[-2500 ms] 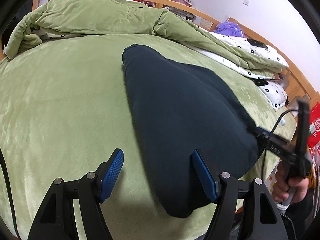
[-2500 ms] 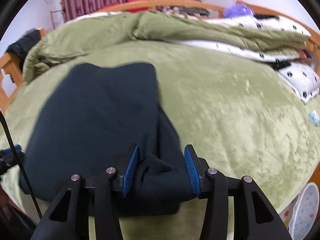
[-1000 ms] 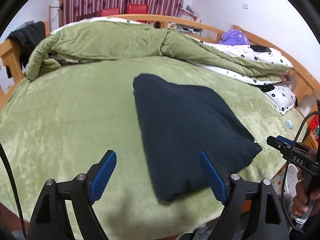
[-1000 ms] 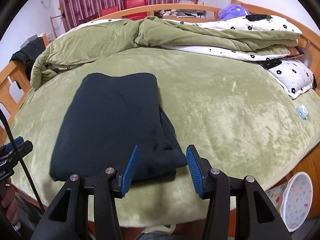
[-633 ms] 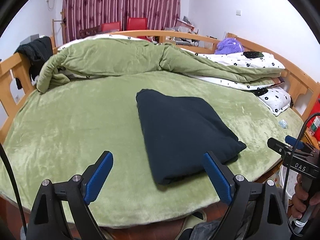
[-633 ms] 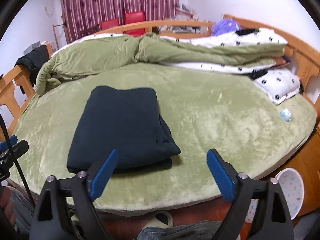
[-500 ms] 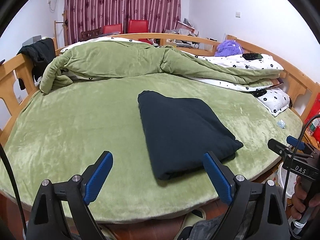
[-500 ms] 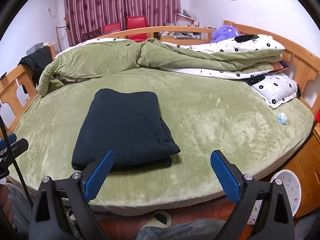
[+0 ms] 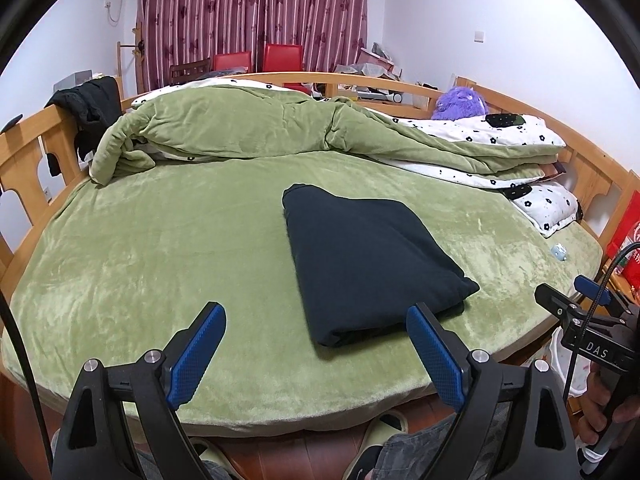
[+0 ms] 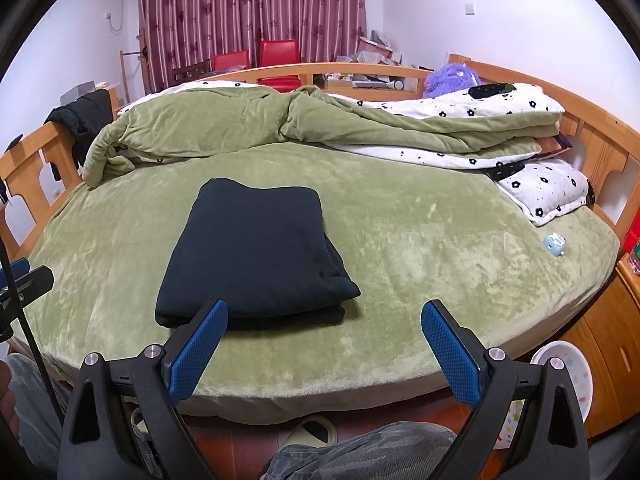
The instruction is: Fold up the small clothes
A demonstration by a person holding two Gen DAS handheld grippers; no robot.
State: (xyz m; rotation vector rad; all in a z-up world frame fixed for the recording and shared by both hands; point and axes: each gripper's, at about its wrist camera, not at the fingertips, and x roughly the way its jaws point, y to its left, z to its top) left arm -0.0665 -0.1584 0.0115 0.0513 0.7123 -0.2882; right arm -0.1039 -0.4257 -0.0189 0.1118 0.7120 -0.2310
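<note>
A dark navy garment (image 9: 368,260) lies folded into a thick soft rectangle on the bed (image 9: 160,248), toward the near edge, its layered open end facing the foot. The bed is covered in a plush, slightly shiny green blanket, and nothing lies between the garment and either claw. Behind it a rumpled green quilt (image 9: 248,128) with a white flowered lining is heaped along the curved wooden bed rail (image 10: 24,160); a flowered pillow (image 10: 548,188), a fuzzy purple toy (image 10: 448,78) and a small pale blue object (image 10: 554,245) sit off to the right. The left claw (image 9: 316,354) and right claw (image 10: 324,354) both hang spread wide over the bed's edge, blue ribbed pads holding nothing
</note>
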